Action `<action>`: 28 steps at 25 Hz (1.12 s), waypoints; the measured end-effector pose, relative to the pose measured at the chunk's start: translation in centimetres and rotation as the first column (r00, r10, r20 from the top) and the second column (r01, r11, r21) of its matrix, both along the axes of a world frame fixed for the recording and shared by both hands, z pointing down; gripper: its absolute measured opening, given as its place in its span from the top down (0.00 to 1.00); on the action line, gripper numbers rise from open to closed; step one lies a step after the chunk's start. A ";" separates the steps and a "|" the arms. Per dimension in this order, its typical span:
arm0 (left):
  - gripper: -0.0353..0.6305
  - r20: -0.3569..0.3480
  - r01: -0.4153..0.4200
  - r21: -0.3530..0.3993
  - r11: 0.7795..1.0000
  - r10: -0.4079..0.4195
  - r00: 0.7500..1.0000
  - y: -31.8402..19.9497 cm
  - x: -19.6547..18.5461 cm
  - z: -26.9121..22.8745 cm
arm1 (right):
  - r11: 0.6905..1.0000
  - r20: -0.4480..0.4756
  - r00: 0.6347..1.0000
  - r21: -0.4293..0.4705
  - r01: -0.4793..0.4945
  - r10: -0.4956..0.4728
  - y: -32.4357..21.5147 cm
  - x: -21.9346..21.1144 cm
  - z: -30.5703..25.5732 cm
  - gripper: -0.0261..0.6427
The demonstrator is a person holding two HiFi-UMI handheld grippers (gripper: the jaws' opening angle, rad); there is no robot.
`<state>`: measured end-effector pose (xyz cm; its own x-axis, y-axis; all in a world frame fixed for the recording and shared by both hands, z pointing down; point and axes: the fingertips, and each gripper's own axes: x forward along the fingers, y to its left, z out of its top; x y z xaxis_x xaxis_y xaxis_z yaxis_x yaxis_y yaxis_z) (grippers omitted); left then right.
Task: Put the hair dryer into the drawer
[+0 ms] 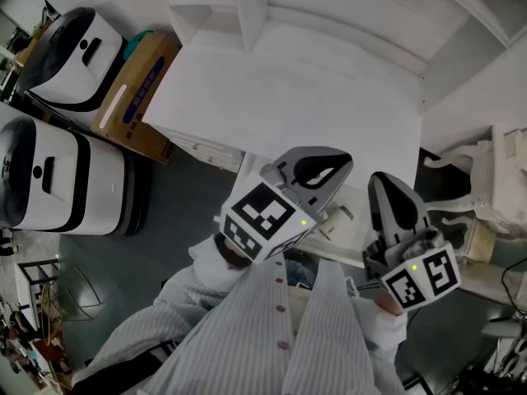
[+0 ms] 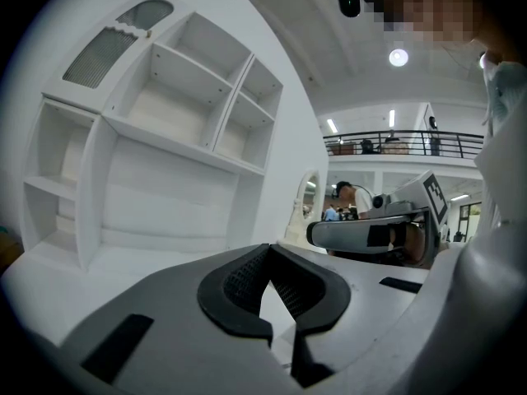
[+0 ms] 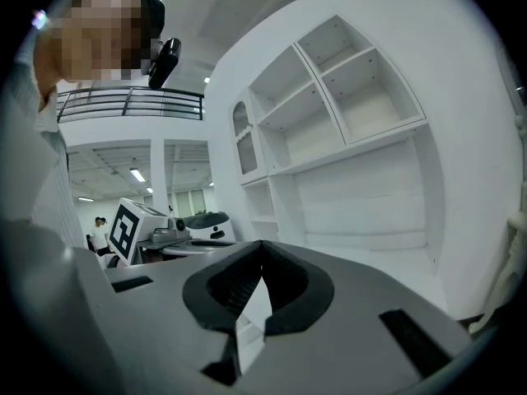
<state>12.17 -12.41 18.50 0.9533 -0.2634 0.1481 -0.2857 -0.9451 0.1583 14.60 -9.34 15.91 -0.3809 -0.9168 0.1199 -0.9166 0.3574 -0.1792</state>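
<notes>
No hair dryer shows in any view, and I cannot make out a drawer. My left gripper (image 1: pixel 333 164) and right gripper (image 1: pixel 385 183) are held close to the person's striped shirt, at the near edge of a white desk (image 1: pixel 288 97). In the left gripper view the left gripper (image 2: pixel 268 253) is shut, tips touching, with nothing between them. The right gripper (image 3: pixel 262 247) is shut and empty in the same way. Both point roughly level at a white shelf unit (image 2: pixel 165 138) at the back of the desk. Each gripper view shows the other gripper off to one side.
Two white machines with black bands (image 1: pixel 58 56) (image 1: pixel 49 179) stand on the dark floor at left, with a cardboard box (image 1: pixel 140 81) beside the desk. A white ornate piece (image 1: pixel 502 179) stands at right. A person (image 2: pixel 346 196) is far off in the hall.
</notes>
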 end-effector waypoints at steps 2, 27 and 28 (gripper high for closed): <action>0.93 0.001 0.000 -0.004 1.000 0.000 1.000 0.0 0.1 0.1 | 1.000 0.000 1.000 -0.003 0.002 -0.002 0.0 0.1 0.1 0.94; 0.93 0.011 -0.019 -0.017 1.000 0.019 1.000 -1.2 0.8 0.7 | 0.999 0.004 0.999 -0.039 0.037 -0.036 -1.4 -0.1 1.2 0.94; 0.93 0.013 -0.019 -0.015 1.000 0.019 1.000 -1.3 0.8 0.7 | 0.998 0.003 0.999 -0.040 0.038 -0.038 -1.4 -0.2 1.3 0.94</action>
